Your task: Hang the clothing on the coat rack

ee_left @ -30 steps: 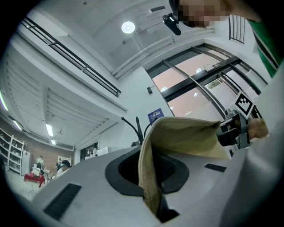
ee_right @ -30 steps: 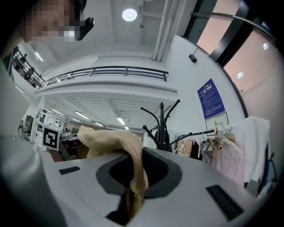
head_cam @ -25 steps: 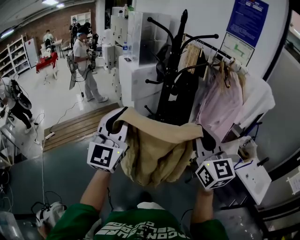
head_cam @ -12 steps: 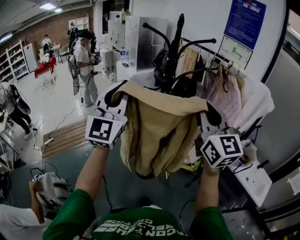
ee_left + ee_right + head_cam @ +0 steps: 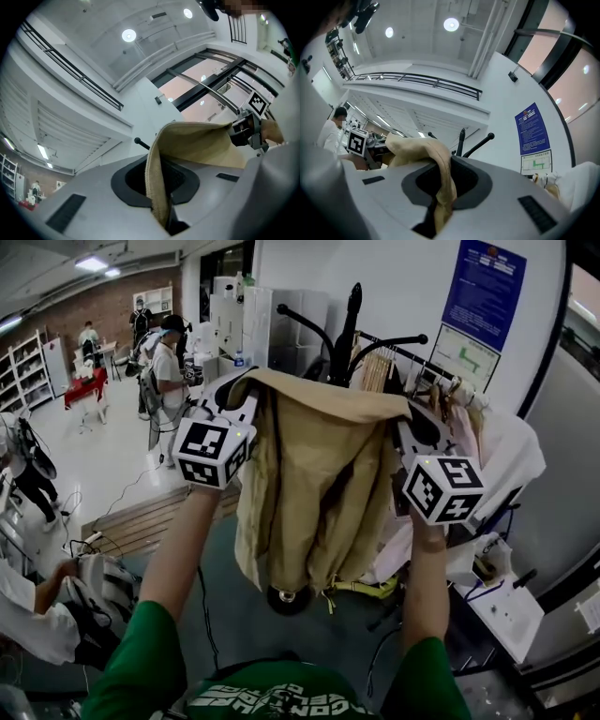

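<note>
The left tongs (image 5: pixel 242 392) and the right tongs (image 5: pixel 411 420) are each clenched on the top edge of the tan garment (image 5: pixel 314 484), which hangs stretched between them (its folds drooping well below both hands) right in front of the black coat rack (image 5: pixel 349 320), whose top shows above the cloth.

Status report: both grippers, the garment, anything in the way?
Both shut on tan garment: left gripper, right gripper. Garment spread between them, before coat rack, not yet hooked. Top hooks look free.
</note>
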Demonstrator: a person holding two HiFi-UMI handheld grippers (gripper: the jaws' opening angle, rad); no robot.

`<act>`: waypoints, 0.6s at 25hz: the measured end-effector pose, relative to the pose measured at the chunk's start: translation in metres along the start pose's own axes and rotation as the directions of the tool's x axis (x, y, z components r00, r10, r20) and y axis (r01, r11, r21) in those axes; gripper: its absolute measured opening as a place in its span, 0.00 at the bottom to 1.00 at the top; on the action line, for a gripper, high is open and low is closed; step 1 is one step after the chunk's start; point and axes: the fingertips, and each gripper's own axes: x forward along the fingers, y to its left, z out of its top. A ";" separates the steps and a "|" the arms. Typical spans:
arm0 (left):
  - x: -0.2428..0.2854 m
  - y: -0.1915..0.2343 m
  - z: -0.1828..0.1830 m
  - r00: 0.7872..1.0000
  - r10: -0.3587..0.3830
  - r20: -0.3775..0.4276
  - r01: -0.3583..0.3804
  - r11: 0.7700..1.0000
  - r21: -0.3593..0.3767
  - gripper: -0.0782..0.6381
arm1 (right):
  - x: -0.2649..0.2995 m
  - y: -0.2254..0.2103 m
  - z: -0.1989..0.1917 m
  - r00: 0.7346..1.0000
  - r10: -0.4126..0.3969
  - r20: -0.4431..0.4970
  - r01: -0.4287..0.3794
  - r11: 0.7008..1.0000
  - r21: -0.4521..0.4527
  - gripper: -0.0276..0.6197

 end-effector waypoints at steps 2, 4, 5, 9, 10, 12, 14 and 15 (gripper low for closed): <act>0.015 0.006 -0.005 1.000 0.003 -0.010 -0.003 1.000 -0.002 0.14 | 0.014 -0.010 -0.005 1.000 -0.005 -0.014 0.005 1.000 0.011 0.10; 0.030 0.012 -0.014 1.000 0.005 -0.028 -0.005 1.000 -0.006 0.14 | 0.028 -0.018 -0.013 0.999 -0.013 -0.036 0.013 1.000 0.021 0.10; 0.036 0.015 -0.020 0.999 0.006 -0.040 -0.006 1.000 -0.007 0.14 | 0.034 -0.022 -0.018 0.999 -0.017 -0.047 0.018 1.000 0.024 0.10; 0.053 0.019 -0.046 0.997 0.003 -0.080 -0.005 1.000 -0.019 0.14 | 0.052 -0.031 -0.039 0.996 -0.030 -0.083 0.033 0.999 0.038 0.10; 0.055 0.018 -0.051 0.996 0.001 -0.087 -0.002 1.000 -0.021 0.14 | 0.055 -0.033 -0.043 0.996 -0.031 -0.089 0.035 0.999 0.042 0.10; 0.059 0.017 -0.061 0.995 -0.006 -0.100 0.004 1.000 -0.024 0.14 | 0.060 -0.035 -0.051 0.994 -0.032 -0.100 0.037 0.998 0.050 0.10; 0.062 0.016 -0.072 0.993 -0.013 -0.116 0.010 1.000 -0.022 0.14 | 0.065 -0.038 -0.059 0.993 -0.032 -0.118 0.039 0.998 0.057 0.10; 0.064 0.015 -0.077 0.992 -0.016 -0.127 0.014 1.000 -0.020 0.14 | 0.067 -0.040 -0.064 0.991 -0.033 -0.129 0.041 0.997 0.060 0.10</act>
